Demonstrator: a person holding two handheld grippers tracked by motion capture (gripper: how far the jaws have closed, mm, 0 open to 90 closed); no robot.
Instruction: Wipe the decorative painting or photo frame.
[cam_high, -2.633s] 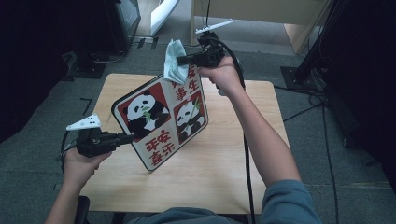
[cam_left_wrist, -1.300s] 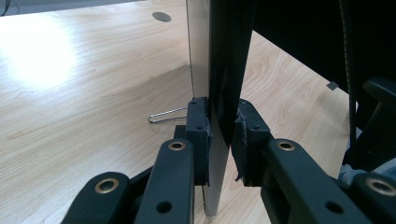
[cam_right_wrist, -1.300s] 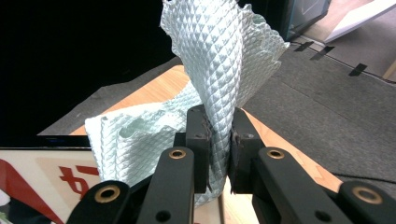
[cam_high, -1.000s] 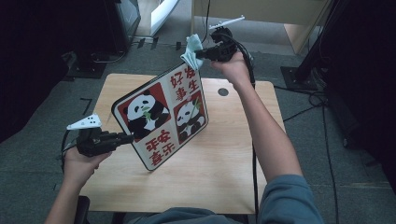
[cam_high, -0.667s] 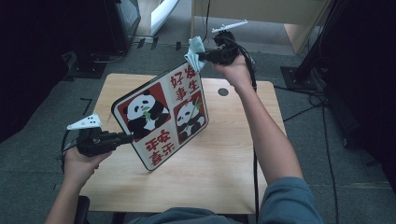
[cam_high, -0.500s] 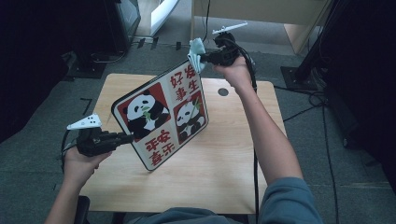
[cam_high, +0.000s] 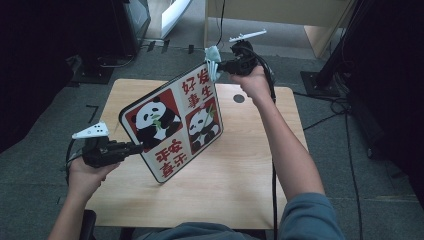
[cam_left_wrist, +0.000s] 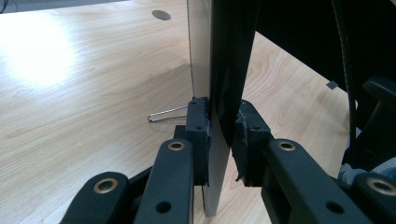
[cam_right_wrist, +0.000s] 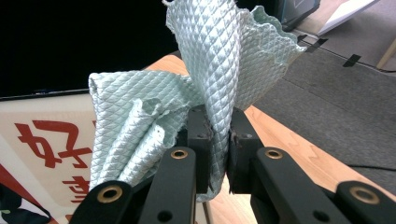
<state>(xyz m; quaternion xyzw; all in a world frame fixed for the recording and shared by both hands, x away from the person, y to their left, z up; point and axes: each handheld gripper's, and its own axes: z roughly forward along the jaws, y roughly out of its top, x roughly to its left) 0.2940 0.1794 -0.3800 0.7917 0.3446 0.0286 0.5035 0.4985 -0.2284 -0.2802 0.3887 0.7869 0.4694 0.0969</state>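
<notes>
The left gripper (cam_high: 131, 148) is clamping the panda board's (cam_high: 172, 120) lower left edge, holding it tilted on edge above the table (cam_high: 240, 165), face toward the person, long axis rising to the far right, while the right gripper (cam_high: 223, 65) is pinching a cloth (cam_high: 213, 59) against the board's top corner.

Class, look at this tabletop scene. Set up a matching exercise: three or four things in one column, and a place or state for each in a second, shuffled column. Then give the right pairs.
Things
1. panda board
2. pale green cloth
3. wire stand
4. round hole

Places or states
A. lying flat on the wooden table
B. clamped by the right gripper
C. set in the tabletop near the far edge
D. held on edge by the left gripper

Pairs: 1-D, 2-B, 3-A, 4-C
</notes>
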